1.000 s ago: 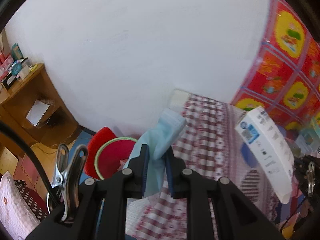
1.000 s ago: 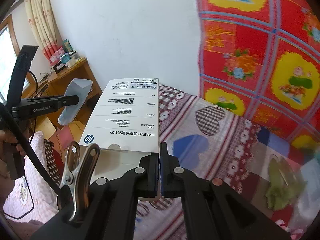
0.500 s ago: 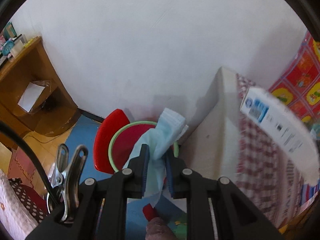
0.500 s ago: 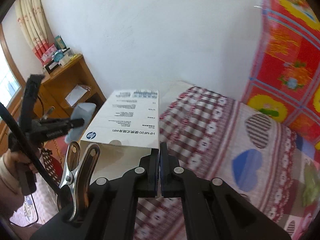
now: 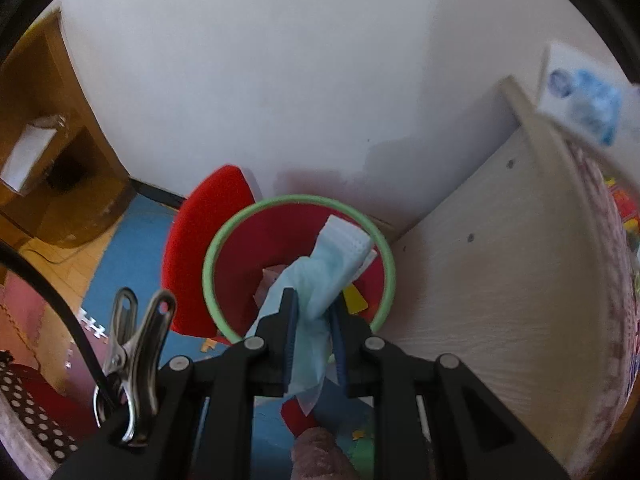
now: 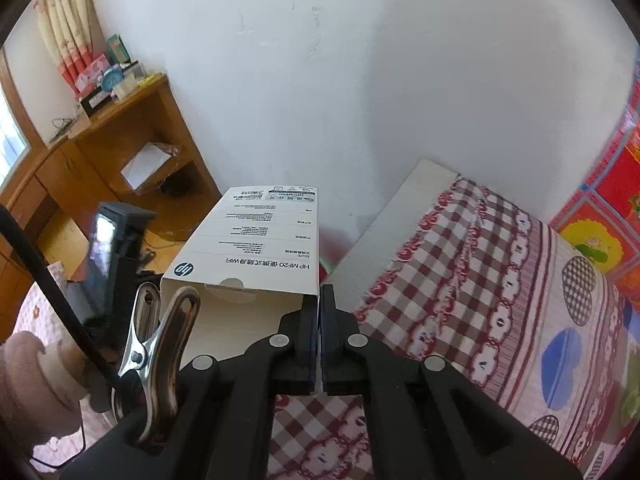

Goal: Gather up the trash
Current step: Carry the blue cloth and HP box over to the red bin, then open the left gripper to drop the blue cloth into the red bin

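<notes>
Your left claw is clamped on a crumpled blue face mask, and it has swung from above the checked bed down to the red bin with the green rim. The mask now hangs over the bin's mouth, so the drop looks ready, pending release. Your right claw is pinched shut on the edge of a white HP carton, carried from mid-bed toward the bed's end board; its disposal appears to come next. The left view alone shows the bin and scraps already inside it. The right view alone shows the carton's print, the wooden shelf unit and the checked bedspread; there the bin is almost wholly hidden behind the carton.
</notes>
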Action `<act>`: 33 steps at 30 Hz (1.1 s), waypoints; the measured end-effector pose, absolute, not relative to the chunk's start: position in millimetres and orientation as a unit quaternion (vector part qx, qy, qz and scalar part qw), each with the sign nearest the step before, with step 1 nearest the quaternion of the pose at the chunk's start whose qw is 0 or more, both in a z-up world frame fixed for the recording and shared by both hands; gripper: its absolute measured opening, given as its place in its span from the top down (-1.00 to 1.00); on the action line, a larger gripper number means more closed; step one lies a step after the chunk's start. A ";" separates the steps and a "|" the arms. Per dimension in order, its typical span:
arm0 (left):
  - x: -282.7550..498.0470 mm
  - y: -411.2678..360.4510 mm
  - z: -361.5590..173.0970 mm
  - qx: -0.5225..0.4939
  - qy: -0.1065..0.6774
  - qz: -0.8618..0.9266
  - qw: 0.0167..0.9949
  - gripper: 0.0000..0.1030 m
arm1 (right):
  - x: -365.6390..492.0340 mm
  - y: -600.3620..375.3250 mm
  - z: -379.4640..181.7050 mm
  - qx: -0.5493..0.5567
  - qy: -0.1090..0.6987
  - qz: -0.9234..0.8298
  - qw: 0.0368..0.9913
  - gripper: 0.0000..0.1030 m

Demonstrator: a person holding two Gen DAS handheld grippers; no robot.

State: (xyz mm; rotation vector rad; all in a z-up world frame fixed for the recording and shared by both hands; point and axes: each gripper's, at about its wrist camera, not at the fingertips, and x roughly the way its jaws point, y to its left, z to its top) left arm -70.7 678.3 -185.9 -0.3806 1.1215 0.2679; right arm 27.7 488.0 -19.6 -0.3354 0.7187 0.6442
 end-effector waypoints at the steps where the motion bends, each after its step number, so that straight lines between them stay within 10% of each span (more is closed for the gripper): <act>1: -69.4 679.9 -193.3 -0.183 0.528 0.124 0.820 0.67 | 28.7 491.6 -20.3 -0.163 0.346 0.307 0.872 0.96; 18: -30.8 699.5 -295.4 -0.211 0.562 0.100 0.794 0.57 | 57.5 513.1 -42.4 -0.183 0.390 0.269 0.861 0.96; 33: -50.3 713.3 -261.4 -0.229 0.551 0.116 0.794 0.25 | 72.9 538.3 -54.3 -0.194 0.410 0.277 0.847 0.96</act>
